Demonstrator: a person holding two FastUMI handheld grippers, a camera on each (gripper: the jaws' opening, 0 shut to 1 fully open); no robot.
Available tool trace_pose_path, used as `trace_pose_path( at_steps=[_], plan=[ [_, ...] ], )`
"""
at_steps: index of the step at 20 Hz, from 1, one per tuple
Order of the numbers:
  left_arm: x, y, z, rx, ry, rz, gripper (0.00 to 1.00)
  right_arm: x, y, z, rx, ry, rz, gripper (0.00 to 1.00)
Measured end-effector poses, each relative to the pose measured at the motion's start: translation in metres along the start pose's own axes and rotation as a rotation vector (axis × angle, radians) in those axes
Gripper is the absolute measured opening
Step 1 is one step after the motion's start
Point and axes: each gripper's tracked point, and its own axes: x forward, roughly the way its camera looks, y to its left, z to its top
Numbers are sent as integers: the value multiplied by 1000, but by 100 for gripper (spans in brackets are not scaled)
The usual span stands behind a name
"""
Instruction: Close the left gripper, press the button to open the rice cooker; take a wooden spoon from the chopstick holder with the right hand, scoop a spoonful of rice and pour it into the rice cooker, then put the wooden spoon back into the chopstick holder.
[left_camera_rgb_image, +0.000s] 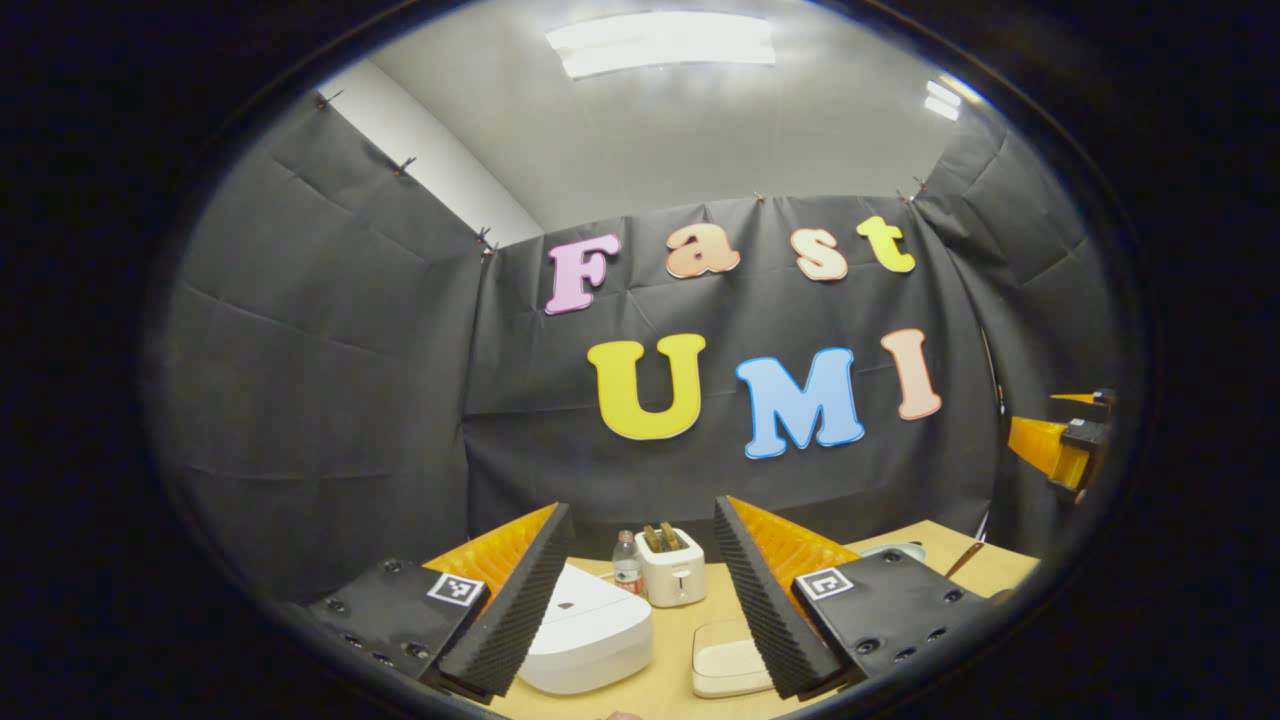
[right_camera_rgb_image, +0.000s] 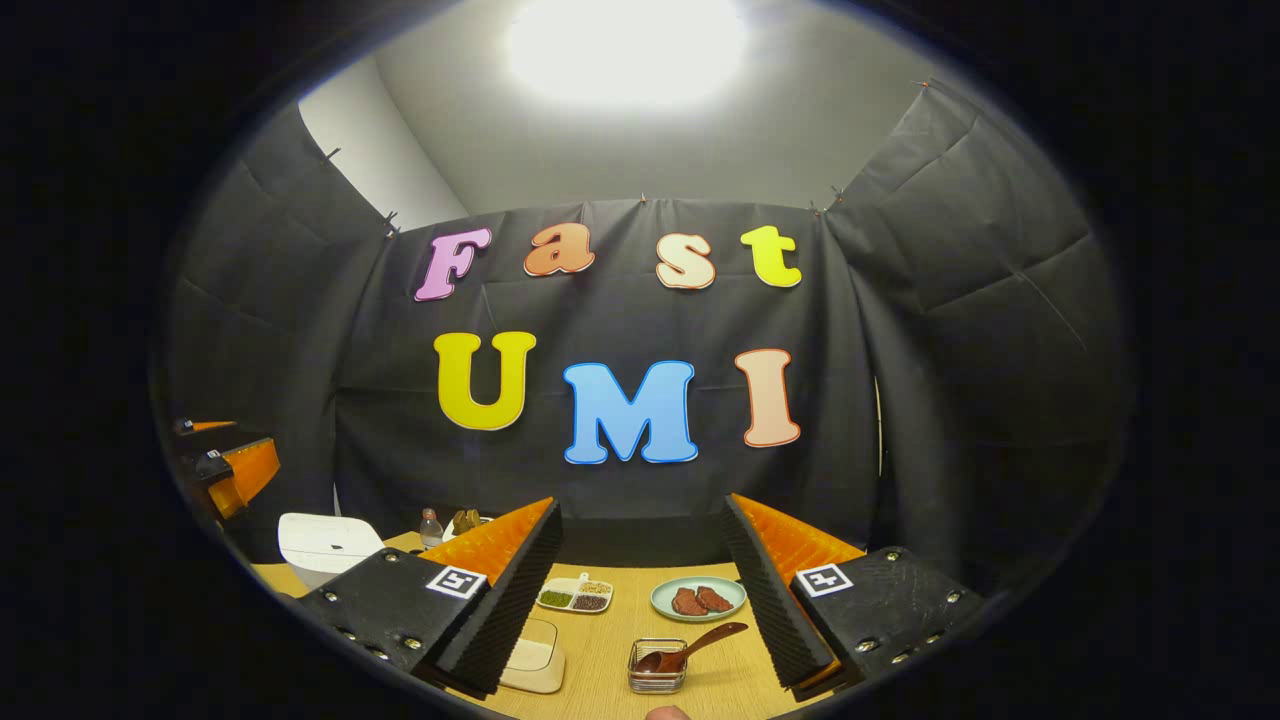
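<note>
1. Rice cooker (left_camera_rgb_image: 585, 632): white, lid down, on the wooden table (left_camera_rgb_image: 670, 680). In the left gripper view it sits at about 7 o'clock, between the left gripper's own fingers and partly behind the left one. In the right gripper view it lies far out at 8 o'clock (right_camera_rgb_image: 325, 543). A small dark mark shows on the lid top; I judge this to be the release button, but it is too small to confirm.
2. Left gripper (left_camera_rgb_image: 640, 600): fingers spread wide, nothing between them, held above the table and well apart from the cooker. Judgement: step in hand is the first one, bringing the fingers together before pressing.
3. Technique, as advice: close fully first, so the two tips form one blunt point; then descend onto the mark from above, square to the lid, and press with a short firm push rather than a sliding one.
4. Risk: a half-closed pair could straddle the button or skid off the curved lid.
5. Wooden spoon (right_camera_rgb_image: 690, 648): at 6 o'clock in the right gripper view, bowl down in a small clear holder (right_camera_rgb_image: 657, 668), handle slanting up to the right.
6. Right gripper (right_camera_rgb_image: 640, 600): fingers apart, empty, held above and short of the spoon.
7. Surroundings: plate (right_camera_rgb_image: 698, 598) with reddish pieces behind the spoon, a divided dish (right_camera_rgb_image: 574, 594) of grains to its left; toaster (left_camera_rgb_image: 671, 566) and bottle (left_camera_rgb_image: 627, 563) behind the cooker; a flat cream tray (left_camera_rgb_image: 727, 668) beside it.
</note>
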Motion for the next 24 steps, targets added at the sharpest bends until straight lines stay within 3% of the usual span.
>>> trace_pose_path(
  at_steps=[7,12,13,16,17,18,20,24],
  plan=[
    [9,8,0,3,1,-16,95,2,4,-3,-38,9,10,96],
    [14,17,-3,-5,12,-14,65,3,8,-3,-30,11,4,96],
    [16,18,-5,-7,15,-20,54,3,9,-4,-29,12,1,96],
    [22,26,-9,-5,27,-25,39,2,16,-6,-22,11,6,97],
    [23,31,-13,-10,34,-22,25,1,17,-5,-22,10,2,97],
    [25,32,-16,-18,43,-30,18,0,19,-6,-25,9,-2,96],
    [39,52,-22,-18,44,13,10,0,22,-7,-32,11,-10,96],
    [49,71,-29,-35,53,2,9,-3,27,-12,-32,22,-30,96]
  ],
)
